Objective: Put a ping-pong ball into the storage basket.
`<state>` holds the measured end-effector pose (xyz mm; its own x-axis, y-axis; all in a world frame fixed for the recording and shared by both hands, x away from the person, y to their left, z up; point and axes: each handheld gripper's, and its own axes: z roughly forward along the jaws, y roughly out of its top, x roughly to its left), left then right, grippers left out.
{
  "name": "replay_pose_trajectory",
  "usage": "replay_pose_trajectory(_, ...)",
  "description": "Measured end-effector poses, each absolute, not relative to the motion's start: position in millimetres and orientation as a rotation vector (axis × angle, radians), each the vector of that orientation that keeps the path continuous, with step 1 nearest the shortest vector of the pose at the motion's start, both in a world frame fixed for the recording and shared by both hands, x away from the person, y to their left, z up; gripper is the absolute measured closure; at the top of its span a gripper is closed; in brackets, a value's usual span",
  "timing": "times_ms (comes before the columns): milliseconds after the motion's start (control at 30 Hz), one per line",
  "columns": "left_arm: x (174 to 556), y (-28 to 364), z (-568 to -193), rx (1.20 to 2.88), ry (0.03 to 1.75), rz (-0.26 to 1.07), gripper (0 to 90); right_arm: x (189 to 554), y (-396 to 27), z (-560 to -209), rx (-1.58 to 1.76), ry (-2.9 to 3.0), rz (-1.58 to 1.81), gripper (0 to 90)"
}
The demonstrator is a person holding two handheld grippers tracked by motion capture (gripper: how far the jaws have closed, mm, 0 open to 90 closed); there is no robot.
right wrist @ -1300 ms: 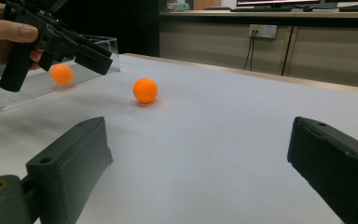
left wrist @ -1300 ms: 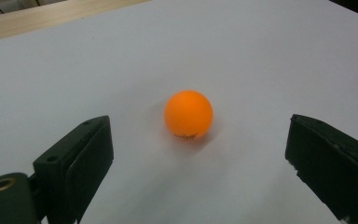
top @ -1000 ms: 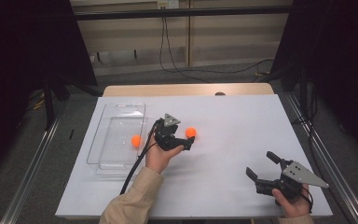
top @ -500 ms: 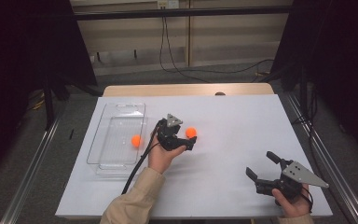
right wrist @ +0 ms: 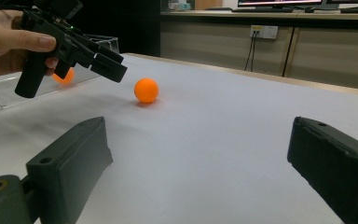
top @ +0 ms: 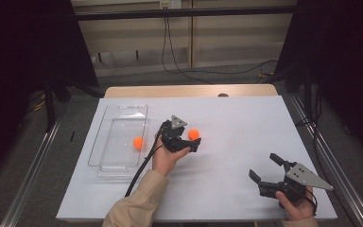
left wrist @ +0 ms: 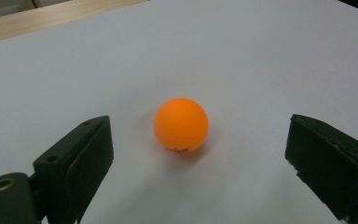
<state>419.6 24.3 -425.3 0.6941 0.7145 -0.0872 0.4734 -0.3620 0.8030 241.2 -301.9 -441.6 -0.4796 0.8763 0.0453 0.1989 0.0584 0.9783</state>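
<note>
White table point(top: 246, 118) takes up most of the high view, wooden edge point(top: 189, 91) along its far side. Clear plastic tray point(top: 105, 142) sits on the table's left part, long side running away from the person; one orange ball in the tray point(top: 138, 142), roughly mid-tray.

Second orange ball point(top: 194, 134) lies on bare table, just right of the tray and apart from it. It rests on the surface, nothing touching it.

Left gripper point(top: 193, 142) is held near the table centre, jaws aimed at that loose ball. Left gripper view: jaws spread wide, ball point(left wrist: 181, 124) sits ahead of them and between their lines, gap on both sides, no pad contact (shadow directly under it, so it's on the table). From the right gripper view the left gripper point(right wrist: 114, 65) looks slightly raised above the surface, though the angle makes that hard to judge.

Right gripper point(top: 266, 168) is at the near right corner, well apart from both balls. Its jaws stand wide apart with nothing between them; the loose ball point(right wrist: 146, 90) shows far off in its view.
</note>
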Motion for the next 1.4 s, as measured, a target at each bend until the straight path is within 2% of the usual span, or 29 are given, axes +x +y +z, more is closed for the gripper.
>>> replay_pose_trajectory(1400, 431, 15, -447, 2.033, 0.948, 0.349, 7.9, 243, -300, -441, 1.072, 1.753, 1.464, 4.9)
